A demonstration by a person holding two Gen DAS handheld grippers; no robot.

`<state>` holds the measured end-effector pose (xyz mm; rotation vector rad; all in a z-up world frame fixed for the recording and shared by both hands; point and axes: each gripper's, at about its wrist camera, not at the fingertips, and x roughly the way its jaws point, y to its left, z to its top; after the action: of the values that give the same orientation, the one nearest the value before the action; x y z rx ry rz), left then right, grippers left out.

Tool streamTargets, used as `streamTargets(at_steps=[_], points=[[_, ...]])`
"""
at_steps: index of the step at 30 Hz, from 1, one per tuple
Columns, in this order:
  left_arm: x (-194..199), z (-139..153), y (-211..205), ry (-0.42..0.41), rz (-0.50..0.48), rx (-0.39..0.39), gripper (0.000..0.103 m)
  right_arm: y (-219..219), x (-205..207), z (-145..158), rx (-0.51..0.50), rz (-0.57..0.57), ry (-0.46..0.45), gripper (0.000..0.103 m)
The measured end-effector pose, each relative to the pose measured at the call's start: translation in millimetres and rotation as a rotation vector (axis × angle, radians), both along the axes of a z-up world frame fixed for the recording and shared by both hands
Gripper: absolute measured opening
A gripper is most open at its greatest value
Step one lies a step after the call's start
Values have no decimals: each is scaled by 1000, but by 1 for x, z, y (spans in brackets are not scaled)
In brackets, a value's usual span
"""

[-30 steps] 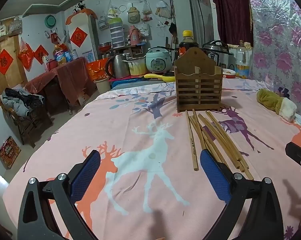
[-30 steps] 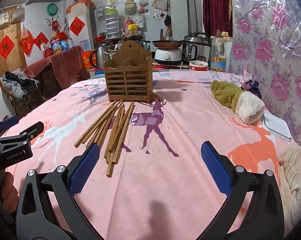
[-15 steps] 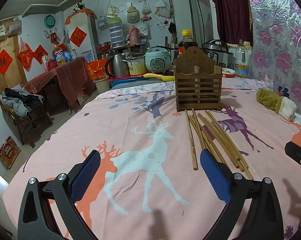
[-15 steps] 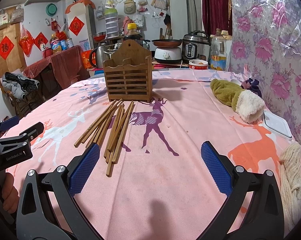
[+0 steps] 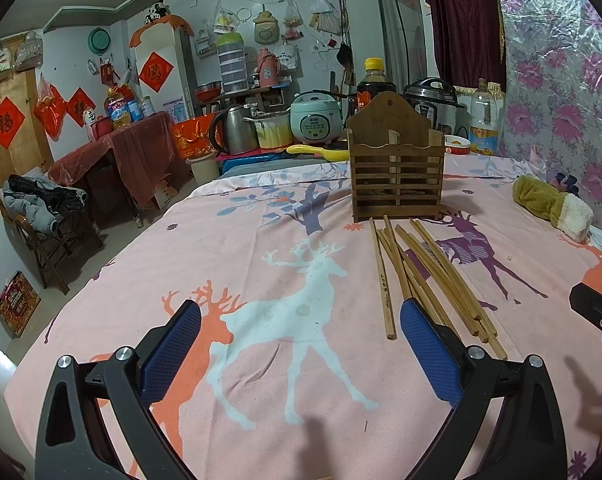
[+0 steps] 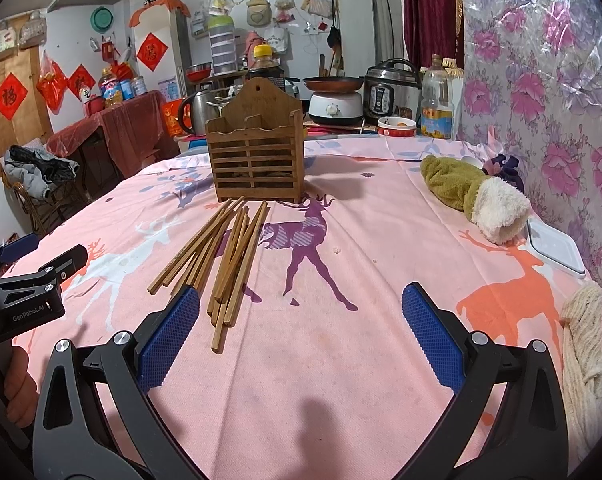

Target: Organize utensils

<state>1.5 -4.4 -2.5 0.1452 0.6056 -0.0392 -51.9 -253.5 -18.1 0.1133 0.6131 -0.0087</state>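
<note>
Hovering unchanged with jaws wide and empty, left gripper (image 5: 301, 344) and right gripper (image 6: 301, 332) leave loose brown wooden chopsticks (image 6: 225, 256) before the slatted wooden holder (image 6: 257, 160), task unstarted.

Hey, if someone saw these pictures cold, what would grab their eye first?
Probably the loose pile of wooden chopsticks fanned across the pink deer-print tablecloth, just in front of the upright slatted wooden holder. Next, the two open grippers, left and right, poised over the cloth, holding nothing.
</note>
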Motion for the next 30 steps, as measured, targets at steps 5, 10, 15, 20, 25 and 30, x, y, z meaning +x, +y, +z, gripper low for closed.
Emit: streamTargets(at_steps=[5,10,15,20,25,30], points=[[0,0,0,1,0,0,98,0,0,0,1,0,1,97],[0,0,0,2,0,-1,98,0,0,-1,2,0,2,97],[0,0,0,3,0,-1,98,0,1,-1,3,0,3,97],[1,-1,-1,4,0,-1,98,0,1,-1,4,0,5,97],[1,0,0,5,0,-2,98,0,1,-1,5,0,6,97],[1,0,0,6,-1,-1,98,-1,1,-2,6,0,7,97]])
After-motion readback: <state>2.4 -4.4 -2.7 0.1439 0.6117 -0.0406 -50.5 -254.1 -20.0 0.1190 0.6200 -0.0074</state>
